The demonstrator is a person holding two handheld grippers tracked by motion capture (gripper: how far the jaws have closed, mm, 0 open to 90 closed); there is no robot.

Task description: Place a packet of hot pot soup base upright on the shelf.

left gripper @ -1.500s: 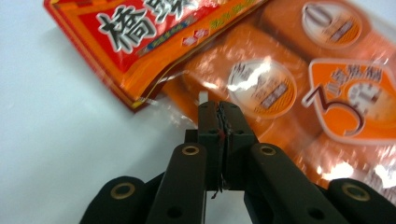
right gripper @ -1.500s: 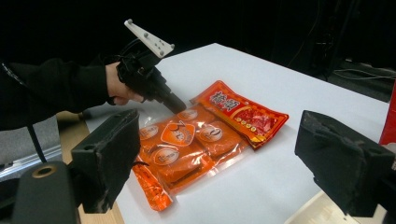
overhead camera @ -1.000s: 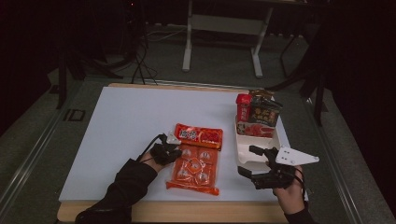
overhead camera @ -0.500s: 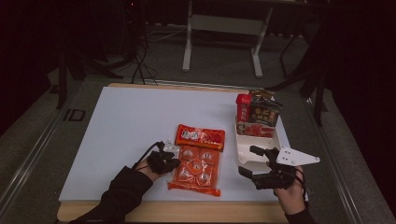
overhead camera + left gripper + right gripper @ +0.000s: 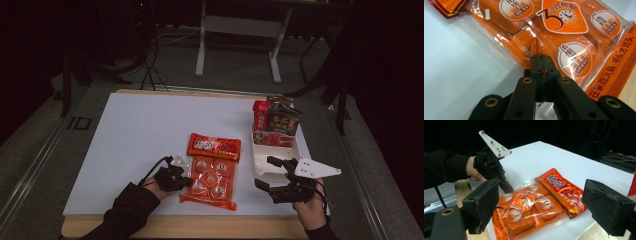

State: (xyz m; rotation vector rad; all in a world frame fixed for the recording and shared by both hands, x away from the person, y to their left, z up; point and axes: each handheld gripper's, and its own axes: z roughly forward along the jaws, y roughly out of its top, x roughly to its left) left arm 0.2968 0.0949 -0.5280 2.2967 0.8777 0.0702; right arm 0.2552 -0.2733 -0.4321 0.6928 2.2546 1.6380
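- Landmark: orange packet (image 5: 210,181), a clear-fronted pack of four orange blocks, flat on the white table (image 5: 135,135) near the person's edge.
- Left gripper (image 5: 176,178) sits at the packet's left edge. In the left gripper view its jaws are pressed together with no gap, tips (image 5: 541,65) at the clear margin of the packet (image 5: 564,35). Whether a fold of film is pinched between them I cannot tell; the tips cover the spot.
- Right gripper (image 5: 272,176) is to the right of the packet, apart from it, jaws spread wide with nothing between them. It hangs by the near end of a white tray (image 5: 274,152).
- Key relation: the packet lies directly ahead of the left gripper's tips. Its long axis runs from the near table edge away from the person, across the gripper's line of reach. Left hand is clearly the nearer; judged, any next move on the packet falls to it.
- Red packet (image 5: 214,146) lies at the orange packet's far end, touching or slightly overlapping it; which lies on top is unclear.
- Upright snack bags (image 5: 277,122) stand at the tray's far end, right of and beyond the orange packet. Labels too small to read.
- Packet's near right corner runs out of the left gripper view.
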